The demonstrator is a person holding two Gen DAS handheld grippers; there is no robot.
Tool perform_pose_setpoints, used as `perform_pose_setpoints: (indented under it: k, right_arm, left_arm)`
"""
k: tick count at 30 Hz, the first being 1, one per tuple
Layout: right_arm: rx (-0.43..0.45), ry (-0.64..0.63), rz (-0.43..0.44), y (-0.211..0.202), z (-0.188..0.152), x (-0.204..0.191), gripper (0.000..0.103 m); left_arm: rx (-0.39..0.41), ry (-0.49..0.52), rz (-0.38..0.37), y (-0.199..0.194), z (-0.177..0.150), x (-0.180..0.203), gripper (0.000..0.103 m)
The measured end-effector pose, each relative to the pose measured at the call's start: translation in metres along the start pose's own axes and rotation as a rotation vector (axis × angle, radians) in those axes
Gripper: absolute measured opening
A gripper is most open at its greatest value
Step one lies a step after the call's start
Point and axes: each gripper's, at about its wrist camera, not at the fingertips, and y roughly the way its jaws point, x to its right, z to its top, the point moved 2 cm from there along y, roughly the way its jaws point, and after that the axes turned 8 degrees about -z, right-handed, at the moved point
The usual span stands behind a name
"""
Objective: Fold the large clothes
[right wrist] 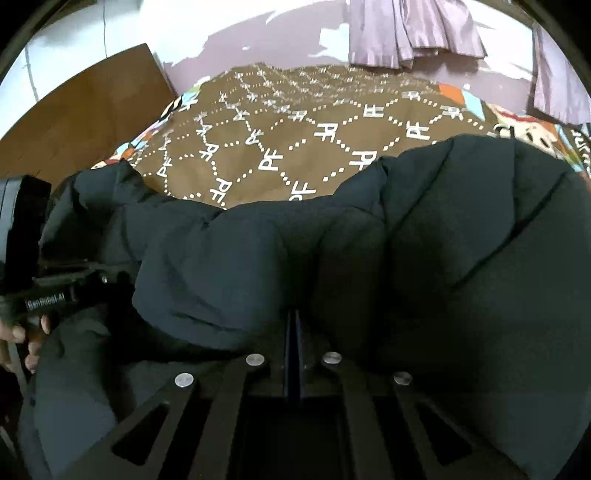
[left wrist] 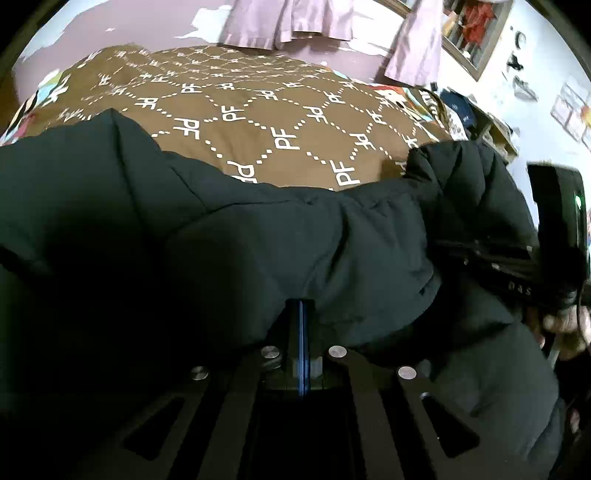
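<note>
Both the left gripper and right gripper have jaws closed, pinching the black puffer jacket. It bunches in quilted folds over the brown patterned bedspread.

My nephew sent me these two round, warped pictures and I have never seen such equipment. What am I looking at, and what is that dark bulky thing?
No robot here: a person holds a hand-held claw in each hand, each with a wide-angle camera looking forward along its two fingers. One picture comes from the left claw, the other from the right claw.

The dark bulky thing is a black puffer jacket. It hangs over the near part of a bed whose brown cover is printed with white "PF" letters. Lilac curtains hang behind.

Both claws are shut, each pinching a fold of the jacket. In the right claw's picture, the left claw's handle and the person's fingers show at the left edge.
</note>
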Motion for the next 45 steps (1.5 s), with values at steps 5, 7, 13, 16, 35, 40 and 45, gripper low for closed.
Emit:
perform_pose_setpoints:
  k: [5, 7, 13, 16, 35, 40, 45]
  right_arm:
    - [0.099, 0.005, -0.025, -0.033, -0.01, -0.005, 0.037]
    - [0.131, 0.006, -0.052, -0.047, -0.016, -0.008, 0.041]
    - [0.189, 0.091, -0.082, -0.084, -0.03, -0.007, 0.06]
    - [0.206, 0.122, -0.079, -0.11, -0.038, -0.01, 0.072]
    - [0.271, -0.022, -0.115, -0.264, -0.081, -0.05, 0.103]
    - [0.253, -0.026, -0.102, -0.293, -0.103, -0.059, 0.103]
    - [0.221, -0.078, -0.098, -0.314, -0.128, -0.083, 0.103]
  left_arm:
    - [0.053, -0.104, 0.001, -0.015, 0.003, 0.0, 0.001]
    - [0.084, -0.1, 0.022, -0.024, -0.001, 0.007, 0.006]
    - [0.221, -0.12, 0.021, -0.068, -0.017, 0.028, 0.057]
    - [0.259, -0.144, 0.055, -0.088, -0.027, 0.041, 0.062]
    - [0.297, 0.002, 0.286, -0.185, -0.083, 0.148, 0.099]
    - [0.237, 0.036, 0.306, -0.205, -0.109, 0.174, 0.099]
    - [0.154, 0.097, 0.286, -0.227, -0.145, 0.206, 0.099]
